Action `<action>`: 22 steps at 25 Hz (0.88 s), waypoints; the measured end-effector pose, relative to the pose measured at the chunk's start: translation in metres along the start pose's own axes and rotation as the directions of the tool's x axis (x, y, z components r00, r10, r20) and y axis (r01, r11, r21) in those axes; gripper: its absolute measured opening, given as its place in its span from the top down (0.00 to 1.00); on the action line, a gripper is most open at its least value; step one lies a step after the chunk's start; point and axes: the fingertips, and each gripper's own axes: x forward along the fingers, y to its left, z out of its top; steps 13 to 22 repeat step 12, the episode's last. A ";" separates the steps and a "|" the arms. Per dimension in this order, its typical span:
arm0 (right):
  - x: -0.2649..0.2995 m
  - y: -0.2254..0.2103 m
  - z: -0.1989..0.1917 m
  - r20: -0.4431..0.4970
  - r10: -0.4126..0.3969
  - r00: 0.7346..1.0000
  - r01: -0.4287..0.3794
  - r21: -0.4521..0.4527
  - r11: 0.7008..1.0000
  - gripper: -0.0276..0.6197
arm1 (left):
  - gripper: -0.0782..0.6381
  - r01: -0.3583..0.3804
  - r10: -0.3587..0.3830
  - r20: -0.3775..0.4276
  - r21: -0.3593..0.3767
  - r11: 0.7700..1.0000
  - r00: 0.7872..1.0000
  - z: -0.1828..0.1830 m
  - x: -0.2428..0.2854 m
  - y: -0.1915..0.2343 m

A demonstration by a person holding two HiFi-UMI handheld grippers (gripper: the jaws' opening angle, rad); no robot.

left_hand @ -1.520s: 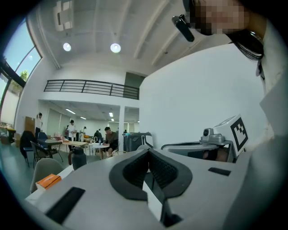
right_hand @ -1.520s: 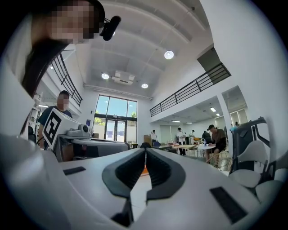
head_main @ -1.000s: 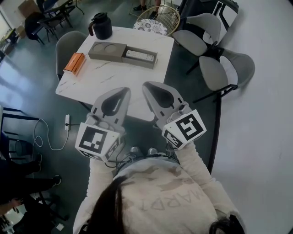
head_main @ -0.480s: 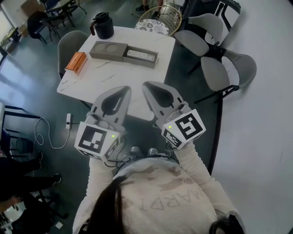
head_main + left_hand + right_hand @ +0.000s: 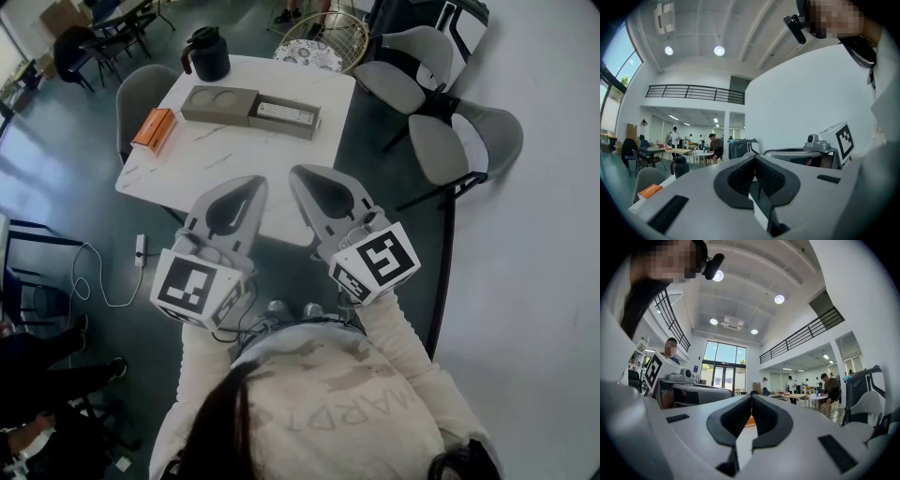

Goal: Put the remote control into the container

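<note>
While left gripper (image 5: 251, 185) and right gripper (image 5: 305, 174) stay closed and empty, the remote control (image 5: 288, 112) lies unmoved.

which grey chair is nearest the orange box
The grey chair at the table's left edge, right beside the orange box; the other two stand past the table's right side.

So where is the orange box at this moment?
In the head view, the orange box lies at the white table's left edge, just left of the grey container.
</note>
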 end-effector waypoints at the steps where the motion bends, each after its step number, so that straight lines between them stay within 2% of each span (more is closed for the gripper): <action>1: 0.000 0.000 0.001 0.001 -0.001 1.000 0.001 0.000 1.000 0.93 | 0.87 0.003 -0.003 0.001 0.001 1.000 1.000 0.001 0.000 -0.001; 22: -0.002 0.003 0.002 0.002 -0.001 1.000 0.001 -0.002 1.000 0.93 | 0.87 0.008 -0.008 0.009 -0.005 1.000 1.000 0.003 -0.002 -0.003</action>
